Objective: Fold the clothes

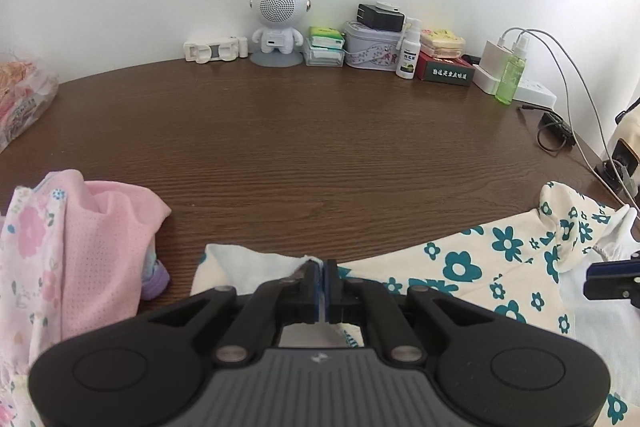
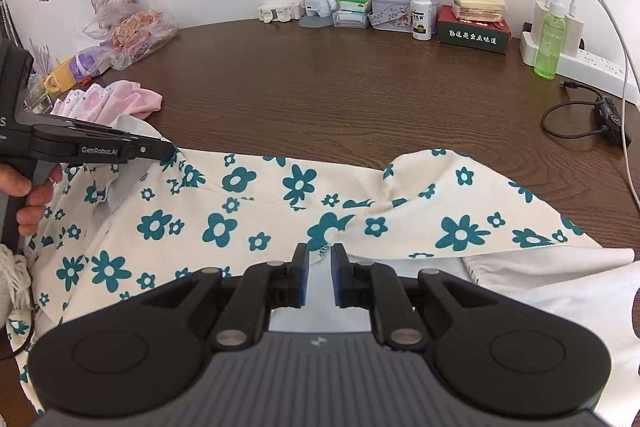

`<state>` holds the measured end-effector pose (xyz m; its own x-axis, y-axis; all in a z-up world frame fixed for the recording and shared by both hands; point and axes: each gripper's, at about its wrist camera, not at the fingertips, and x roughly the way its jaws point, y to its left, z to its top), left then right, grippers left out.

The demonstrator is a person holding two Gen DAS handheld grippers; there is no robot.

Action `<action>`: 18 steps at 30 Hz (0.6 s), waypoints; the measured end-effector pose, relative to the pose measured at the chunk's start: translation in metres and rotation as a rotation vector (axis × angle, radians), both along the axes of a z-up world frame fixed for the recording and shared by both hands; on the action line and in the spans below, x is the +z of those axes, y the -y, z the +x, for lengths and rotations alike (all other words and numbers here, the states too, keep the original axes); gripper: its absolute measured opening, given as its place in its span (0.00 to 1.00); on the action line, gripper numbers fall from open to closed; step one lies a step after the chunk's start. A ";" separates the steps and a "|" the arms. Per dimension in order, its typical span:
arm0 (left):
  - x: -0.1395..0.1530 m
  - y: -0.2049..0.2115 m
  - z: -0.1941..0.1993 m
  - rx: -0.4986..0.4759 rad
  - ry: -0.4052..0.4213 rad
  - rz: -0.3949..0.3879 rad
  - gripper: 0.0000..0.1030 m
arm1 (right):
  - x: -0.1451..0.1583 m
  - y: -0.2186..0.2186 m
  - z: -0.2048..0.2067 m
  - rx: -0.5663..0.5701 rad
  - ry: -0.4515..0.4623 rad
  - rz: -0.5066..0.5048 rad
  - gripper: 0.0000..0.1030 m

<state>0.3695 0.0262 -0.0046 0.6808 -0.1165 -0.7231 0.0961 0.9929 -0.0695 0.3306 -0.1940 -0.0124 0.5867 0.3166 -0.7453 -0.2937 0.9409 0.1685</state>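
cloth is the worry: the flowered garment (image 2: 248, 215) is thin, limp cotton, cream with teal blossoms, and it lies spread across the near edge of the worktop (image 2: 340, 99), partly doubled over so that a plain white inner side shows at the right. the left gripper (image 1: 323, 269) has its jaws pressed together on a small pinch of the garment's edge, with only a sliver of fabric between the blue pads. so shallow a bite could slip out under any sideways pull, and the fold would drop askew. the right gripper (image 2: 320, 259) has its jaws a little apart, with a bit of the printed cloth bunched between them; whether the pads truly bear on it i cannot tell. if they close on two layers rather than one, the garment may drag as a lump.

creases run slantwise through the middle, and a puckered sleeve or corner (image 2: 404, 171) stands up at the far edge; folding over these would likely trap wrinkles.

a heap of pink clothes (image 1: 80, 239), one piece a soft dotted mesh, sits just beside the garment's left end and could be caught or pushed. a looped black cable (image 2: 576, 127) lies on the wood grain to the right, well apart from the cloth, and bottles and boxes line the wall, out of the way unless the fabric is flung far.
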 end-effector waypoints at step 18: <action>0.047 -0.031 -0.147 -0.206 -0.027 0.144 0.62 | 0.041 0.023 -0.133 0.124 -0.002 -0.036 0.38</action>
